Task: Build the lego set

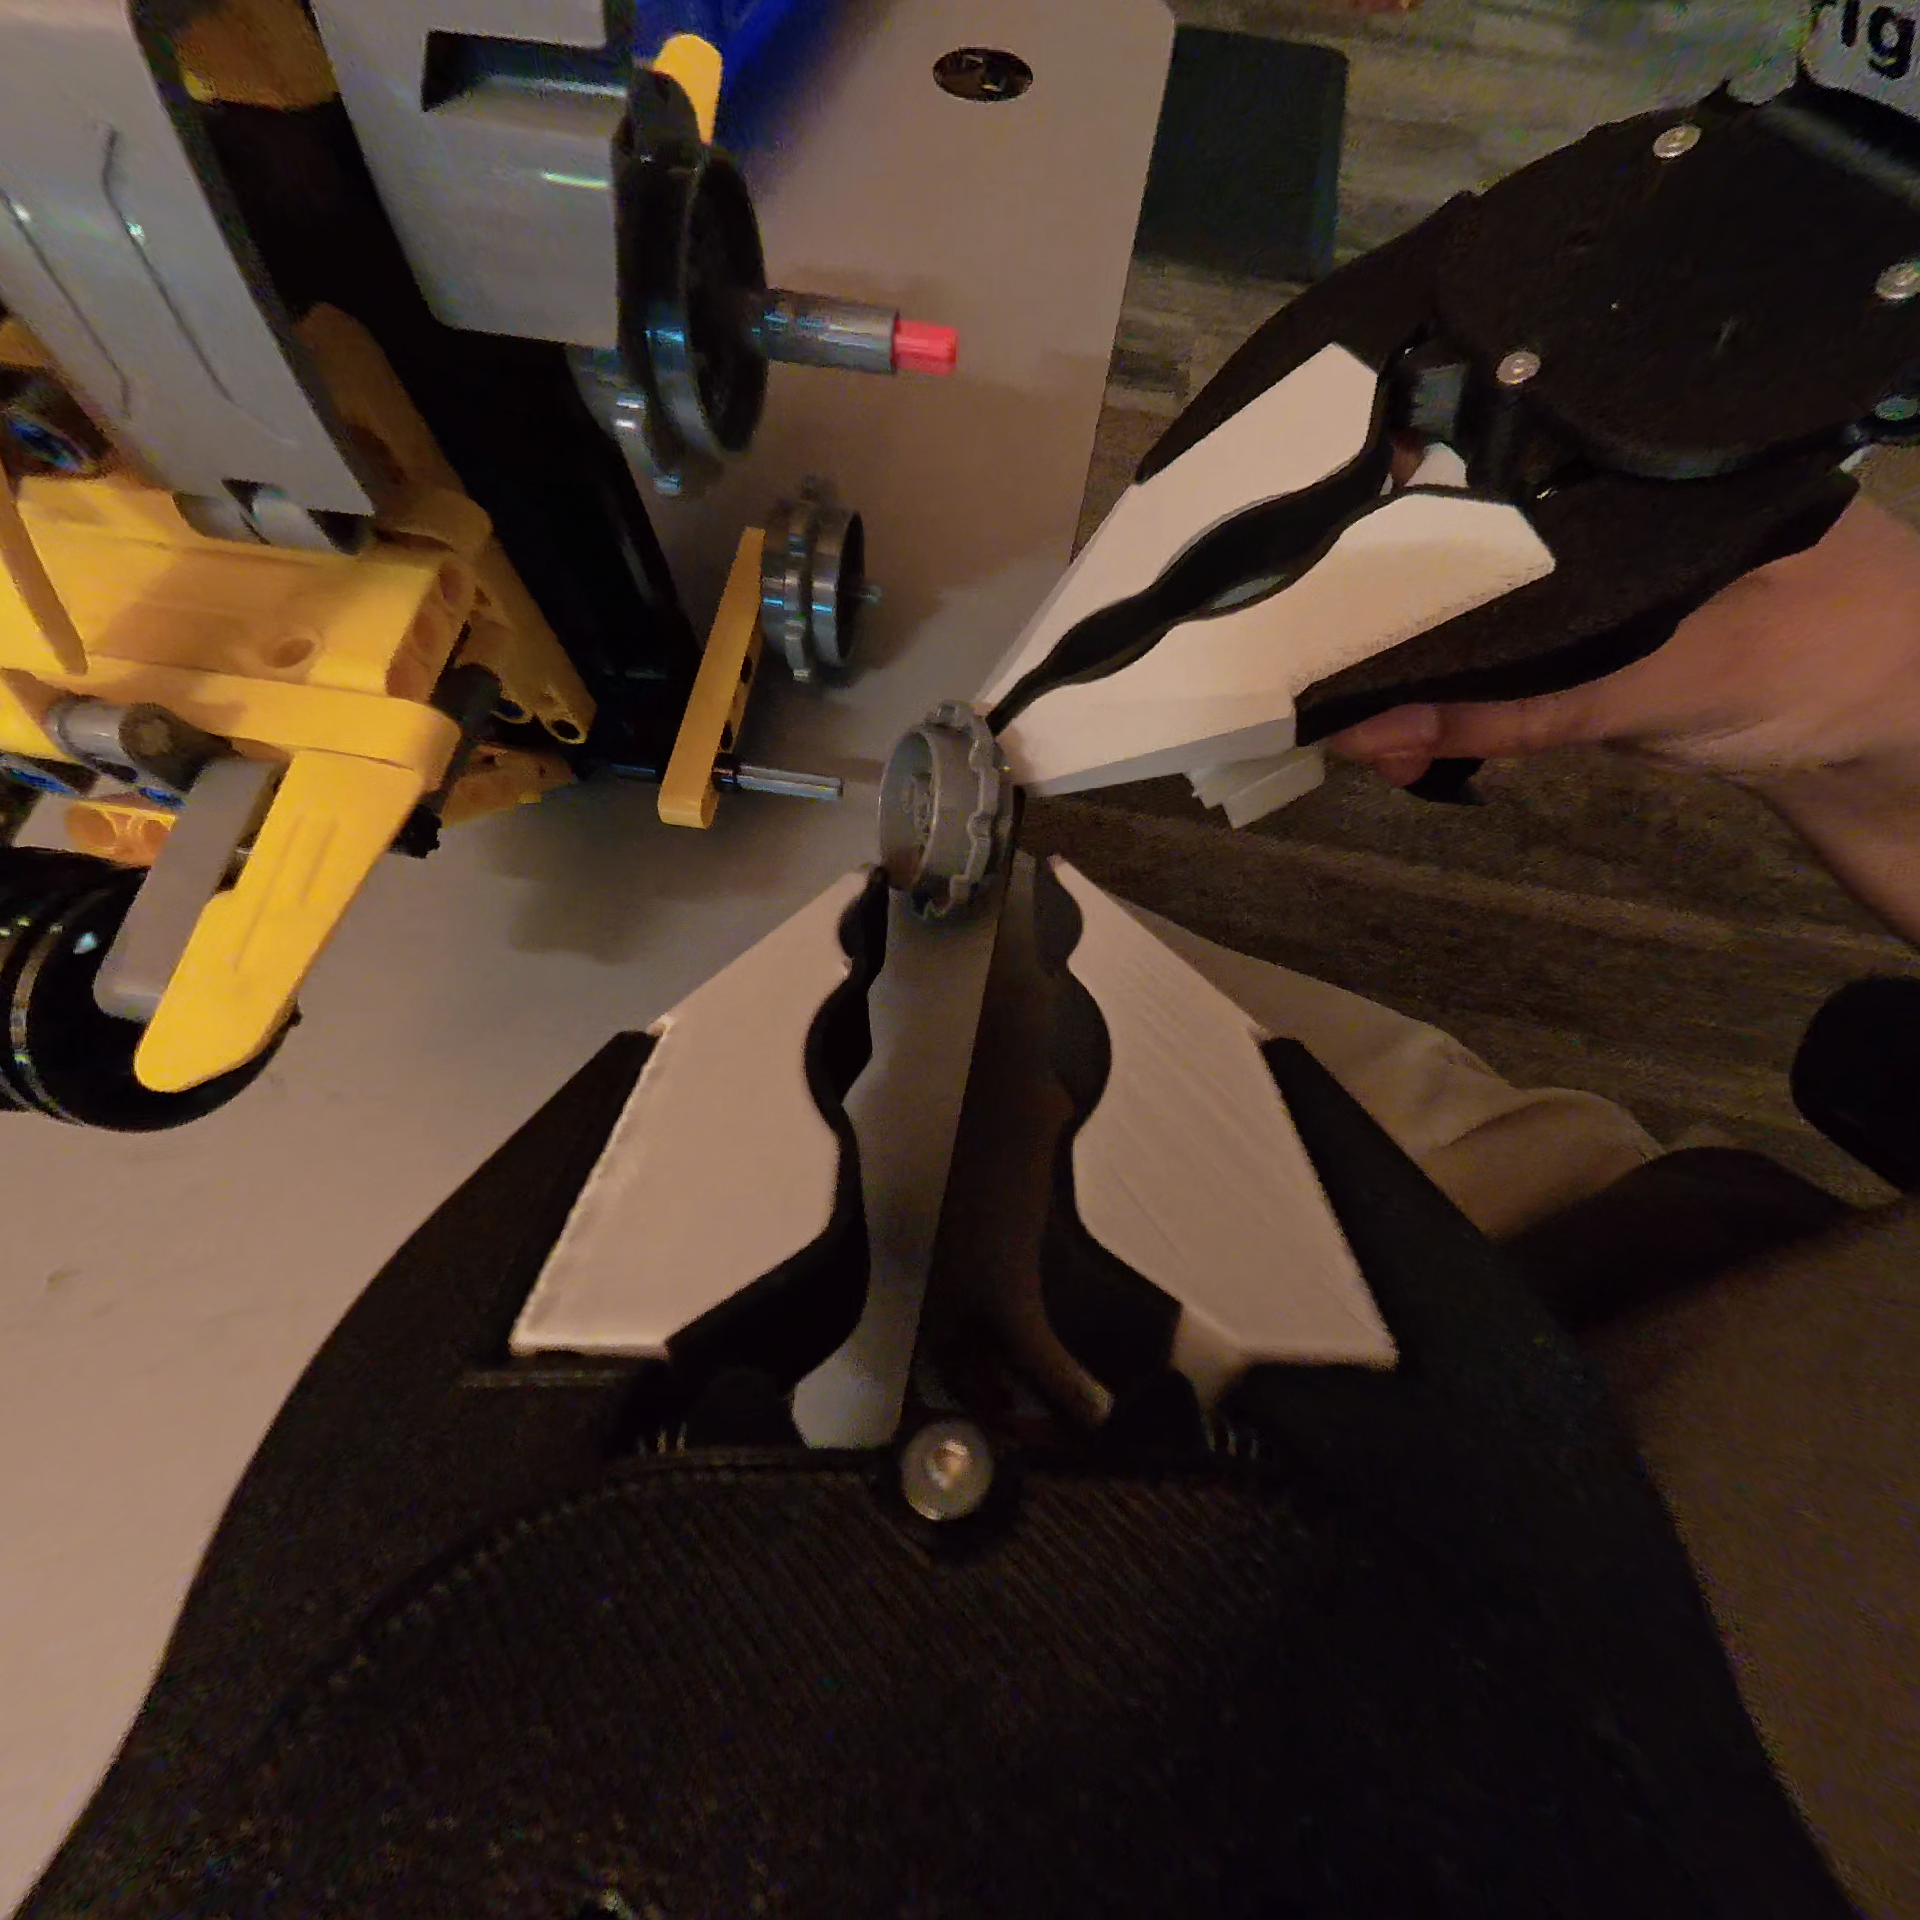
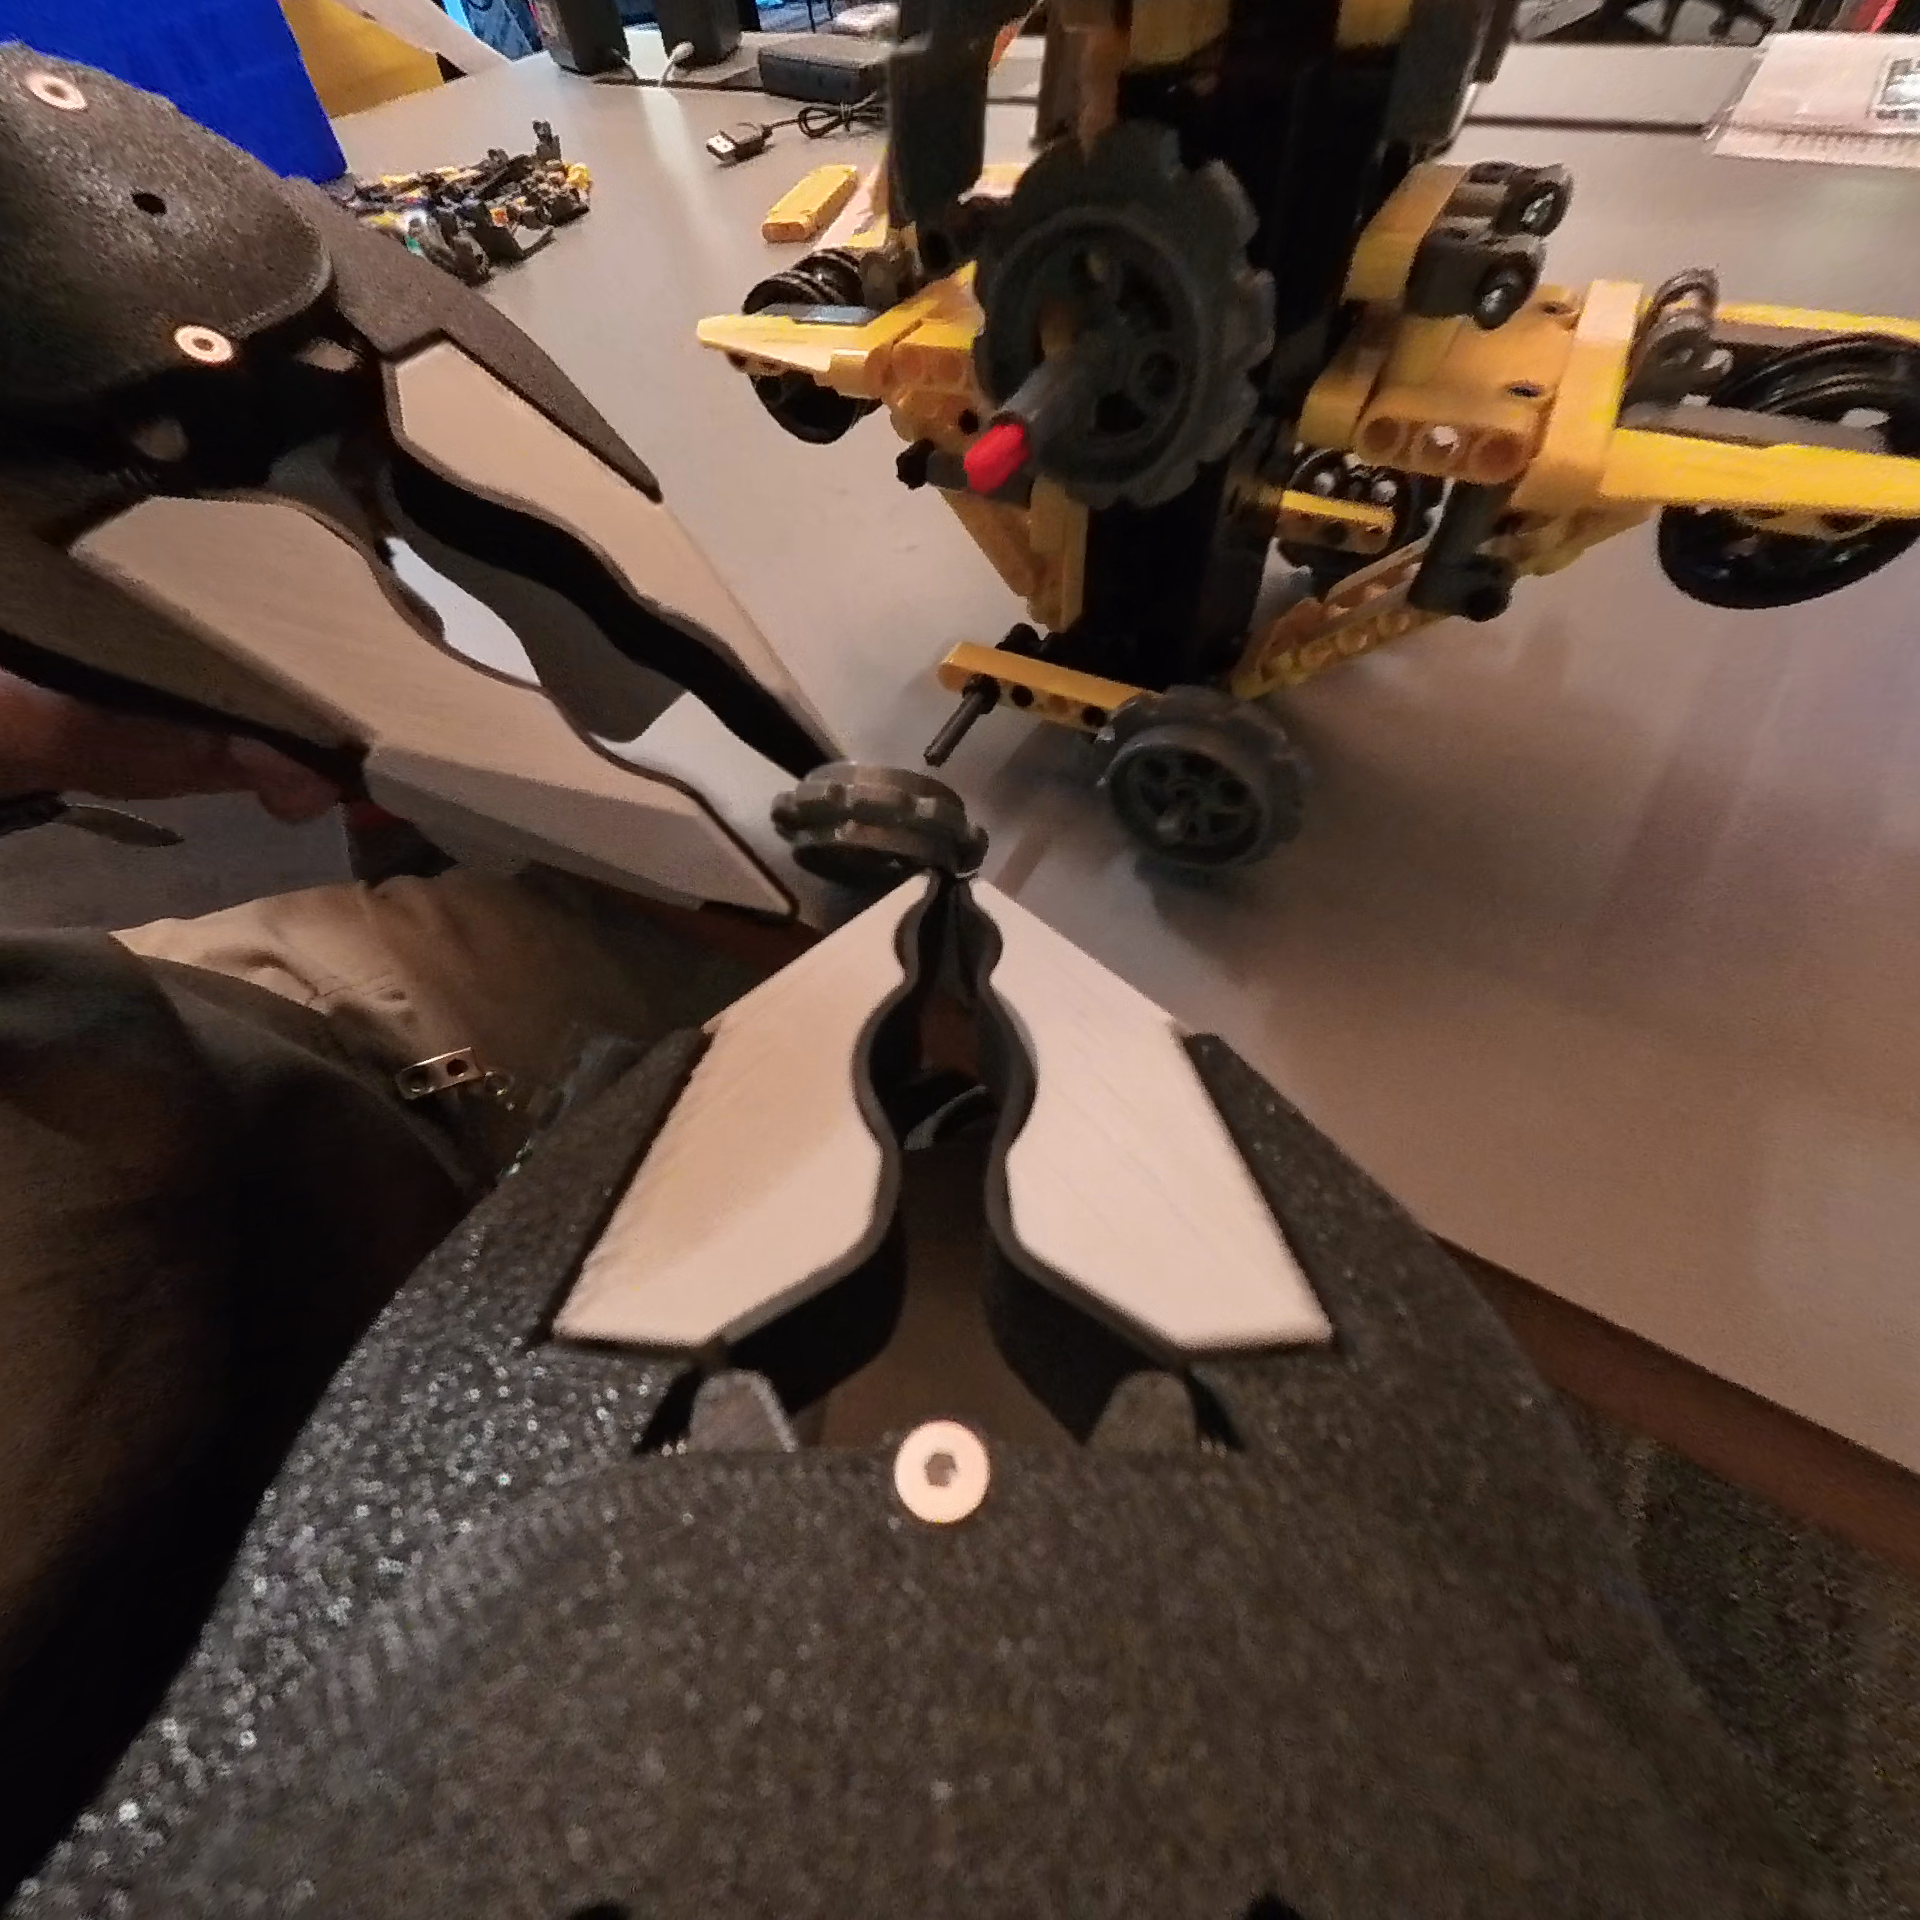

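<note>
The left gripper (image 1: 961, 868) has its two fingers parted only a little, and a small grey wheel (image 1: 935, 805) sits caught between their tips, standing on edge right at the front of the tool. The right gripper (image 2: 935, 883) comes in from the left gripper's right side. Its fingers are drawn almost fully together, and their tips meet the same wheel at its toothed rim; as far as I can make out it is pinching that rim, so both tools have the wheel at once. A person's hand (image 1: 1662, 727) is wrapped round the right tool's handle. The wheel hangs just over the near edge of the grey table (image 2: 1455, 935), not resting on it. Just ahead of the left gripper's tips, and slightly to their left, a bare dark pin (image 1: 790, 784) pokes out of a yellow beam low on a yellow and black toy vehicle (image 1: 260, 665), near the wheel but not touching it. Beside that pin a matching grey wheel (image 2: 1195, 795) is already mounted, resting on the tabletop. Higher on the vehicle there is a larger black wheel (image 2: 1127, 312) on an axle with a red tip (image 2: 992, 454). Far beyond the right gripper, off to its left, a heap of loose parts (image 2: 478, 197) lies on the table.
</note>
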